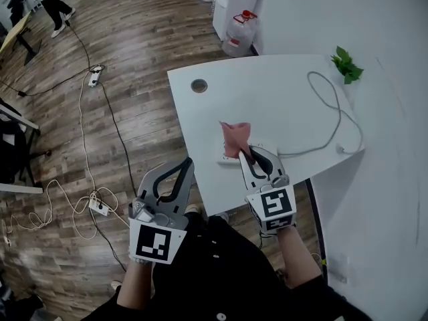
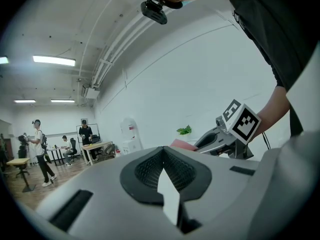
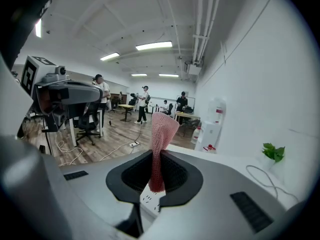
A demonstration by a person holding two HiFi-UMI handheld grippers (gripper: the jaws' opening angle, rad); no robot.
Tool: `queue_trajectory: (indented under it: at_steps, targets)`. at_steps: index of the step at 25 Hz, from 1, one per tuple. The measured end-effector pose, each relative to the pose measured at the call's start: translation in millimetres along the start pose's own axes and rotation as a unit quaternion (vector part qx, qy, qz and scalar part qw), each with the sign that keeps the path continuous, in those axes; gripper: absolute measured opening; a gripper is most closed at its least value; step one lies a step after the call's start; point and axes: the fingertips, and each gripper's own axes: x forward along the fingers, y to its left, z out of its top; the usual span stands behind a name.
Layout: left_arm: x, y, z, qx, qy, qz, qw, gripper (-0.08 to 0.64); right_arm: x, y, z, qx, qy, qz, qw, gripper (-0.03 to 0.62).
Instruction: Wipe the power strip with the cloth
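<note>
A pink cloth (image 1: 235, 138) stands up from my right gripper (image 1: 249, 154), which is shut on its lower end. Under it a white power strip (image 1: 266, 150) lies near the front edge of the white table (image 1: 281, 92); the cloth covers its left part. In the right gripper view the cloth (image 3: 161, 139) rises between the jaws of the right gripper (image 3: 157, 159), and a bit of the power strip (image 3: 149, 200) shows below. My left gripper (image 1: 186, 163) is shut and empty, left of the table's edge over the floor. The left gripper (image 2: 163, 153) has its jaws closed.
The strip's grey cable (image 1: 331, 109) loops across the table to the right. A green plant sprig (image 1: 346, 65) sits at the far right, a cable hole (image 1: 198, 85) at the far left. Water bottles (image 1: 241, 33) stand behind the table. Cords and a floor strip (image 1: 99, 206) lie left.
</note>
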Motion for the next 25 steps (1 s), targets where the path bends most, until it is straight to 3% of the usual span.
queue_trajectory:
  at_steps: [10,25]
  targets:
    - [-2,6,-3,0.002,0.012,0.034,0.9994,0.014,54,14,-44,0.051,0.048,0.05,0.996,0.061]
    - [-5,5,-11,0.001,0.03,0.061,0.9977,0.014,103,16,-120,0.049,0.15,0.07,0.985,0.061]
